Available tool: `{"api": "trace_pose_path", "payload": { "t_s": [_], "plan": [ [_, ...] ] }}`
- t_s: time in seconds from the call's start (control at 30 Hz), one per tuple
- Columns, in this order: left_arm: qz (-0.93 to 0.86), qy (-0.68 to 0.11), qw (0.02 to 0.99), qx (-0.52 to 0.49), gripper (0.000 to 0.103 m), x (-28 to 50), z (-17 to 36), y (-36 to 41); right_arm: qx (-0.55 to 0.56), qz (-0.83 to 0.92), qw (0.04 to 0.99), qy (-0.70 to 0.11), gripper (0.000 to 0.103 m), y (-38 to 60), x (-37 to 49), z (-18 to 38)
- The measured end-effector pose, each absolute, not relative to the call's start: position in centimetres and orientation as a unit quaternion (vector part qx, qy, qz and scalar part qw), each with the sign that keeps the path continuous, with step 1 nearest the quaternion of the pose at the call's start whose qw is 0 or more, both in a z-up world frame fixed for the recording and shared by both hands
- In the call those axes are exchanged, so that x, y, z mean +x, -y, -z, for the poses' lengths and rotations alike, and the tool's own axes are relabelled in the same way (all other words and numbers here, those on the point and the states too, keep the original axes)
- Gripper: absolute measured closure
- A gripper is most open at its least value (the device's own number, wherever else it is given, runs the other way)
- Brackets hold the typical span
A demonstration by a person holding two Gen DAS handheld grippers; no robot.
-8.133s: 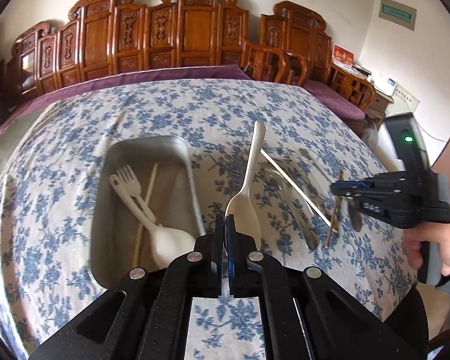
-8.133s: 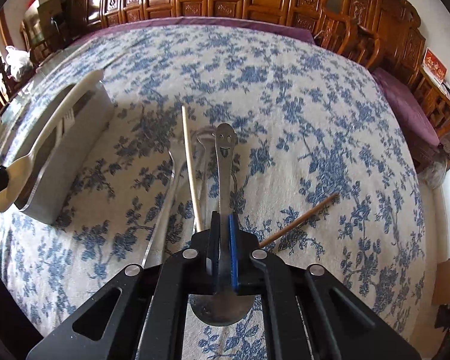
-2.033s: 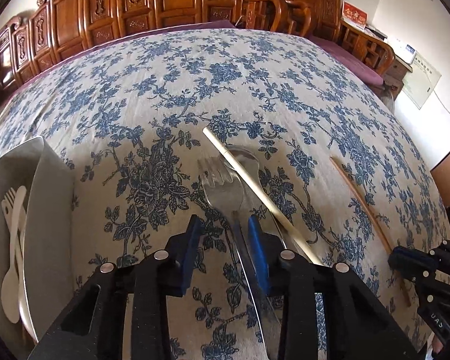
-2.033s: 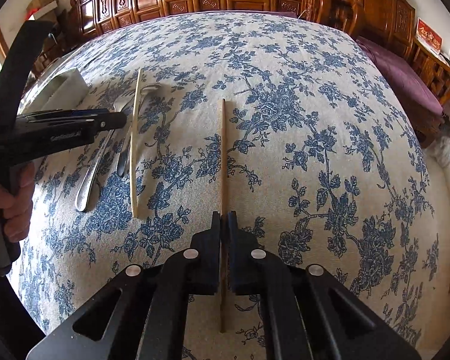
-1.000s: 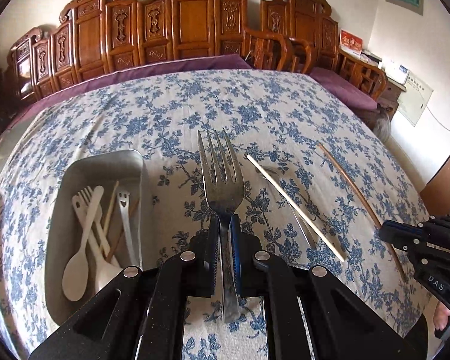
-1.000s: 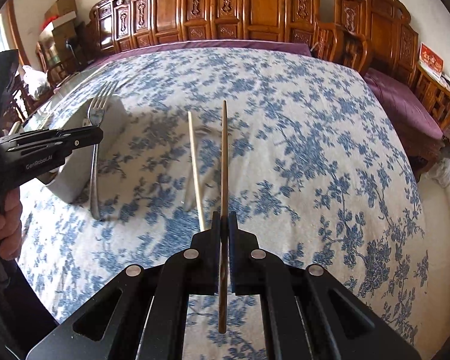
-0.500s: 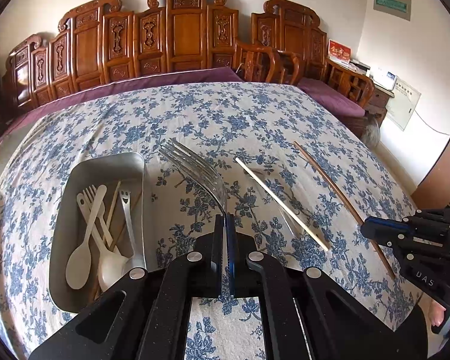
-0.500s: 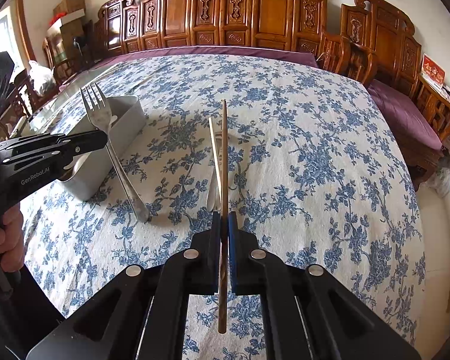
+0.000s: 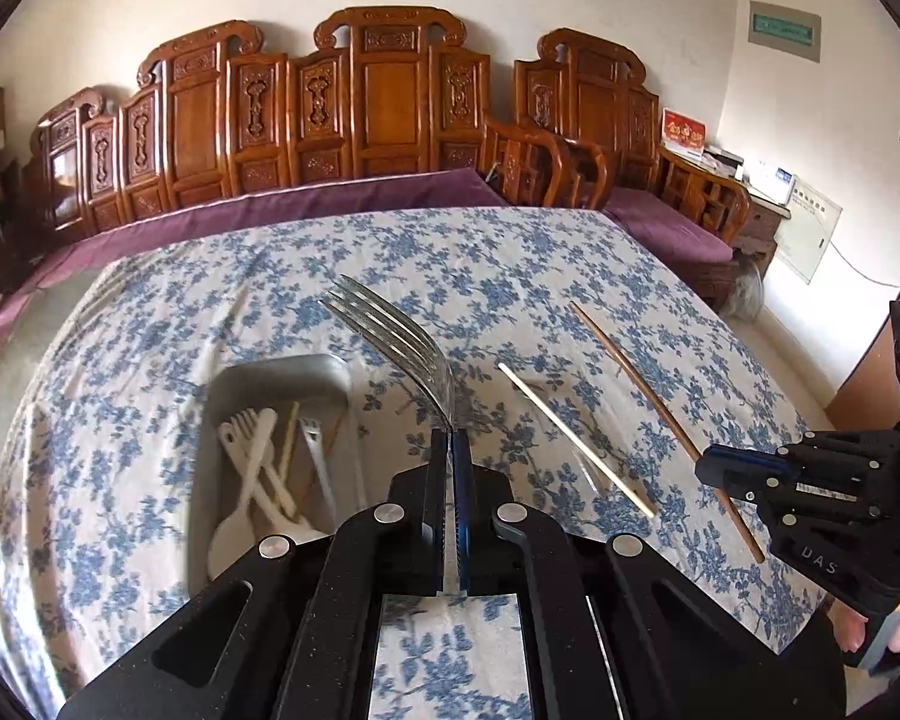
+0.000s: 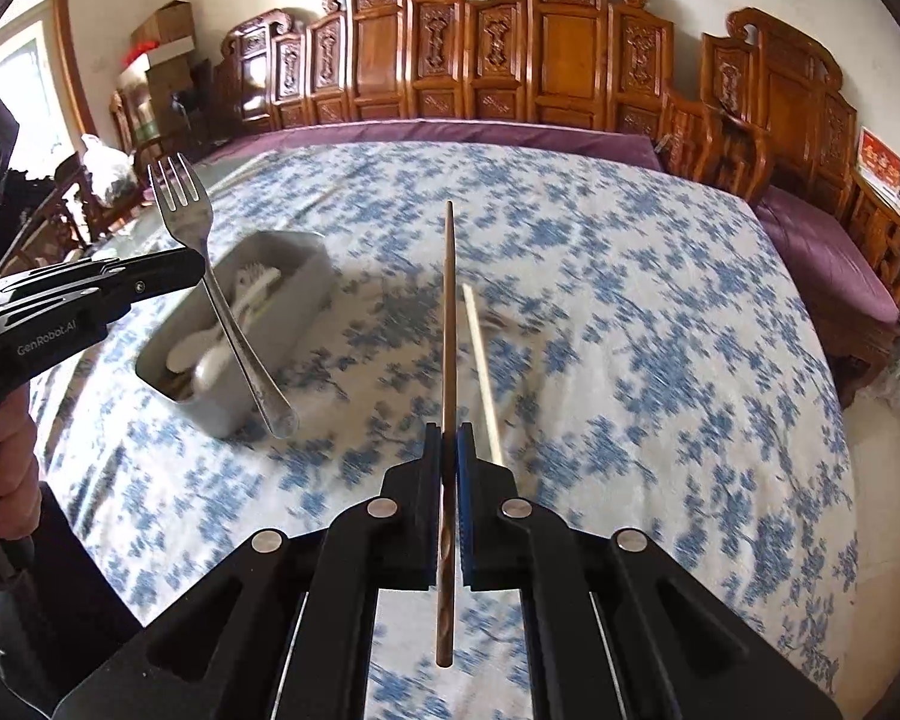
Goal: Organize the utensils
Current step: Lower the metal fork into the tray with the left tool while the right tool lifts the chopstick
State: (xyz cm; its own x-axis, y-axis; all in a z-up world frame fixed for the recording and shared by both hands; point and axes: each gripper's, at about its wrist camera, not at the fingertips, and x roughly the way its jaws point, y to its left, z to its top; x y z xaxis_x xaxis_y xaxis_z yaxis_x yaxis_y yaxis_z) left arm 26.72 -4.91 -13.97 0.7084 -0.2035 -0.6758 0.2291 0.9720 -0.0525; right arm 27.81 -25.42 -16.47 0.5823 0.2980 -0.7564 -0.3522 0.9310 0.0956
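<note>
One large table under a blue-flowered white tablecloth (image 9: 510, 252) fills both views; a row of carved brown wooden chairs (image 9: 384, 102) stands along its far edge, with a purple cloth strip at that edge. The cloth's right half lies bare and open, far side too.

One grey rectangular metal tray (image 9: 282, 372) sits left of centre, holding several white plastic utensils (image 9: 252, 468) and at least one small metal fork; exact count cannot be told.

Two black handheld grippers. The left gripper (image 9: 451, 450) is clenched on one silver metal fork (image 9: 390, 330), raised above the table beside the tray's right rim, tines tilted up-left. The right gripper (image 10: 449, 450) is clenched on one dark brown wooden chopstick (image 10: 448, 312), lifted clear of the cloth.

One pale wooden chopstick (image 9: 570, 444) lies on the cloth between the two grippers, well clear of the tray.
</note>
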Motion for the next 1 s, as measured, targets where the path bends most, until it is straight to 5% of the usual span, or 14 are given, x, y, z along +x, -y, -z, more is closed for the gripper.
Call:
{"api": "trace_pose_path", "payload": {
  "t_s": [0.57, 1.0],
  "plan": [
    [0.031, -0.394, 0.918, 0.046, 0.102, 26.3, 13.5, -5.6, -0.028, -0.260, 0.878, -0.400, 0.097, 14.6, 29.4, 15.2],
    [0.042, -0.426, 0.901, 0.063, 0.102, 28.3, 16.5, -4.7, -0.029, -0.257, 0.879, -0.402, 0.097, 14.8, 29.4, 15.3]
  ]
}}
